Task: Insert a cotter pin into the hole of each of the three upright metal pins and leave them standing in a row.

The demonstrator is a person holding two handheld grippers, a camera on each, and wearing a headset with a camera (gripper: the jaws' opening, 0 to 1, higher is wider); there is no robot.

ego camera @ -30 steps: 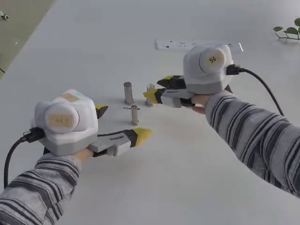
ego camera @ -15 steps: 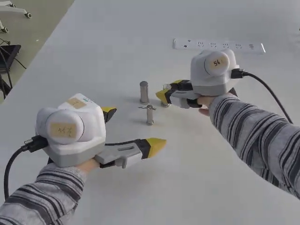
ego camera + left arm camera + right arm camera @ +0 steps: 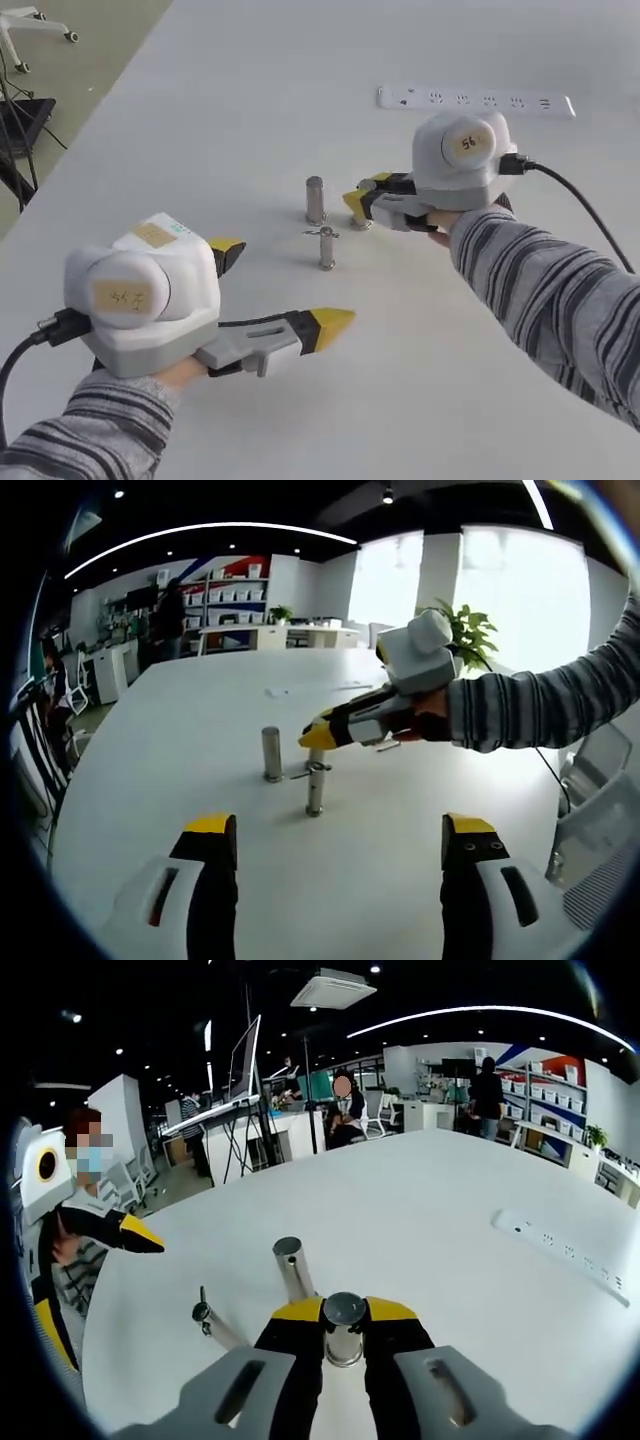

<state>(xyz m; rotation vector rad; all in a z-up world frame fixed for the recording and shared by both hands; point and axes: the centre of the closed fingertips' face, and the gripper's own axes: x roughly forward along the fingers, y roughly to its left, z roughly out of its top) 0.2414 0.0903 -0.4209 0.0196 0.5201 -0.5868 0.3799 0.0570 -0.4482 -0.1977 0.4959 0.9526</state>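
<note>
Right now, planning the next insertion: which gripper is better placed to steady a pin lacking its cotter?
Right. The right gripper is shut on one bare pin beside the other bare pin; the left gripper hangs open, nearer the person.

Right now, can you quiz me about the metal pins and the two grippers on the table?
1. True or false: the left hand-held gripper is open and holds nothing.
2. What is the right hand-held gripper shut on? A) a metal pin B) a spoon C) a cup
3. How many upright metal pins can you count?
Key: 1 true. 2 A. 3 three: the one being held, the bare pin, and the front pin with a cotter pin through it.
</note>
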